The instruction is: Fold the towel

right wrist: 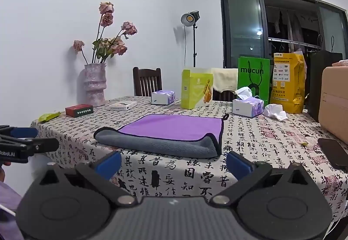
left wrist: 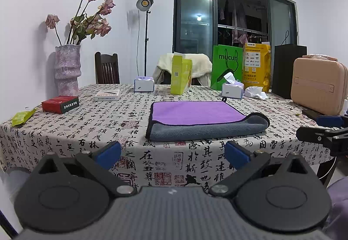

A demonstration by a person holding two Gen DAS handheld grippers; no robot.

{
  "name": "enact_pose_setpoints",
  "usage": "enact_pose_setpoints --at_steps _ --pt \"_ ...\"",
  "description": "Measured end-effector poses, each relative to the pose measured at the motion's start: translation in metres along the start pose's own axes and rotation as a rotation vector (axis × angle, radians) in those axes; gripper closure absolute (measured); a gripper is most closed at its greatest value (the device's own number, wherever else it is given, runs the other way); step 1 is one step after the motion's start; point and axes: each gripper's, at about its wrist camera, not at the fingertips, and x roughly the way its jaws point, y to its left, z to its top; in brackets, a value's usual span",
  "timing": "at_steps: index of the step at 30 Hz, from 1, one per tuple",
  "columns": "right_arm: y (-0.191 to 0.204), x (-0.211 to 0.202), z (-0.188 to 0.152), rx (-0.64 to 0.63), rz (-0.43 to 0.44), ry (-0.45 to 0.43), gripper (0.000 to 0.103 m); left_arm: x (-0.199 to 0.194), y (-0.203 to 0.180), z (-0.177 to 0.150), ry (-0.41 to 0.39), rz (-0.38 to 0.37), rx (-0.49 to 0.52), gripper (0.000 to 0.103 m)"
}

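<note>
Left claw [left wrist: 173, 154]: jaws spread wide, nothing between the blue pads; it hangs off the near table edge, short of the towel, so no cloth is caught.
Right claw [right wrist: 173, 161]: also wide open and empty, level with its partner at the near edge; I'd guess the pair sit apart so each can take one end of the cloth.
Towel [left wrist: 200, 119]: lies flat near the middle of the table, purple face up, with a grey band doubled over along the near side, so one fold looks made already.
Loop [left wrist: 224, 99]: sticks out at the far right corner, clear of the fold.
Table [left wrist: 87, 129]: the calligraphy cloth is bare around the towel, which gives room to fold.
Clutter: tissue boxes [left wrist: 144, 84], a red box [left wrist: 60, 104], a vase [left wrist: 67, 69] and bags [left wrist: 226, 66] stand along the far and left sides, well apart from the towel.
Next, my guess: a second fold, each claw closing on an end.
</note>
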Motion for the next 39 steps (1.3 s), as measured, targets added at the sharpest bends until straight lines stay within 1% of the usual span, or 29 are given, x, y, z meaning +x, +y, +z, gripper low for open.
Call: enact_pose_setpoints --at_steps 39 --pt "0.0008 0.0004 -0.0015 0.007 -0.006 0.003 0.0 -0.0002 -0.0001 -0.0002 0.003 0.001 0.007 0.0"
